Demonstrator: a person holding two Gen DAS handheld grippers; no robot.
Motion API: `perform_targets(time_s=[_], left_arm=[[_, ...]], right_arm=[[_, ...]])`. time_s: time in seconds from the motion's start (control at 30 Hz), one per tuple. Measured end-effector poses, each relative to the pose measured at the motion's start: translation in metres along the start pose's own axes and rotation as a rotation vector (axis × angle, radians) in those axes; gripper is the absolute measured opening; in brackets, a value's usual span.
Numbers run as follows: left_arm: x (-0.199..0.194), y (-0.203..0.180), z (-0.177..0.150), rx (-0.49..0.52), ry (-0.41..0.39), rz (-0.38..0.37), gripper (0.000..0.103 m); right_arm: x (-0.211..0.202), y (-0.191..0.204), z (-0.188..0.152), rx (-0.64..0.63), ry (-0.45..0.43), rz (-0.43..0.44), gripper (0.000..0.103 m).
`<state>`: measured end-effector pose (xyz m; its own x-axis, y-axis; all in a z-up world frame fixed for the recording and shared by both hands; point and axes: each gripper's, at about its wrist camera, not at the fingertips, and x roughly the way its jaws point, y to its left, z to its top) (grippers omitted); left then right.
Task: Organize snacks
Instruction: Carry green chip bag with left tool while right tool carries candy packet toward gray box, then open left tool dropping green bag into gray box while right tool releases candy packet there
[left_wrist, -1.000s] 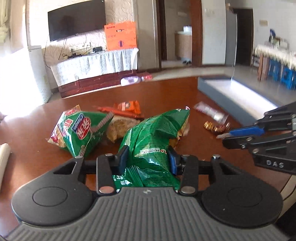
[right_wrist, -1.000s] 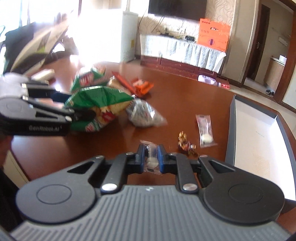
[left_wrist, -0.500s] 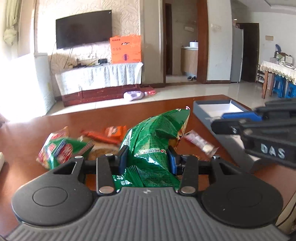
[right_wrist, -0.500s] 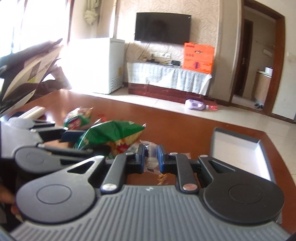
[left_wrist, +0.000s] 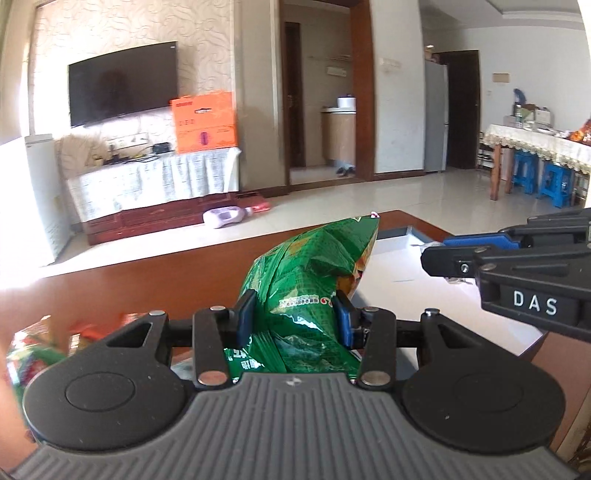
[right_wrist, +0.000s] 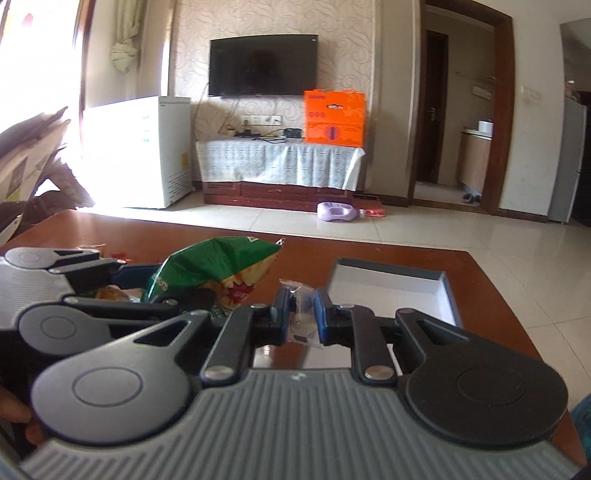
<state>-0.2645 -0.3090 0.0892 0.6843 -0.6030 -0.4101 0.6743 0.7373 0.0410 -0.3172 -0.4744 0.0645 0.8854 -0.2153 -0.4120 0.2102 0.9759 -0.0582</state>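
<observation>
Risk first: could drop the small clear packet (right_wrist: 301, 314), pinched only by its thin crinkled film between the pressed-together pads of the right gripper (right_wrist: 300, 320); slippery plastic, little purchase. Could also snag the green chip bag (left_wrist: 306, 291), puffed and clamped across its middle by the left gripper (left_wrist: 295, 314), whose fingers sit part-spread around the bulk; too hard a squeeze might crush the chips or burst the seal. Might clash tools as well, both held close side by side near the open box (right_wrist: 391, 291) with its white floor and dark rim.

Bag looks glossy green with yellow-red print, creased, top corner sticking up, carried above the brown wooden table (left_wrist: 147, 280). Packet looks transparent, contents too small to tell, held above the table just short of the box. More snack packs (left_wrist: 33, 350) blurred at far left on the table.
</observation>
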Motion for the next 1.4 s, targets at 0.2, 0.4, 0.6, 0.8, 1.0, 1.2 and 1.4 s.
perform_targets(time_s=[0.2, 0.4, 0.6, 0.8, 1.0, 1.2, 1.4], left_arm=[[0.027, -0.034, 0.007, 0.019, 0.000, -0.064, 0.049], [0.057, -0.066, 0.009, 0.025, -0.004, -0.110, 0.049], [0.087, -0.092, 0.008, 0.022, 0.002, -0.126, 0.050], [0.106, -0.108, 0.014, 0.005, -0.030, -0.176, 0.050], [0.129, -0.127, 0.013, 0.056, -0.023, -0.187, 0.061], [0.130, -0.129, 0.015, 0.050, -0.044, -0.128, 0.098], [0.102, -0.104, 0.010, 0.086, -0.045, -0.122, 0.099]], right_arm=[[0.008, -0.023, -0.006, 0.037, 0.010, -0.039, 0.017], [0.024, -0.043, -0.008, 0.052, 0.015, -0.096, 0.017], [0.039, -0.063, -0.014, 0.078, 0.038, -0.150, 0.017], [0.045, -0.076, -0.013, 0.112, 0.028, -0.173, 0.018], [0.046, -0.076, -0.017, 0.112, 0.038, -0.178, 0.018], [0.046, -0.070, -0.017, 0.099, 0.041, -0.165, 0.018], [0.039, -0.070, -0.018, 0.118, 0.051, -0.151, 0.017]])
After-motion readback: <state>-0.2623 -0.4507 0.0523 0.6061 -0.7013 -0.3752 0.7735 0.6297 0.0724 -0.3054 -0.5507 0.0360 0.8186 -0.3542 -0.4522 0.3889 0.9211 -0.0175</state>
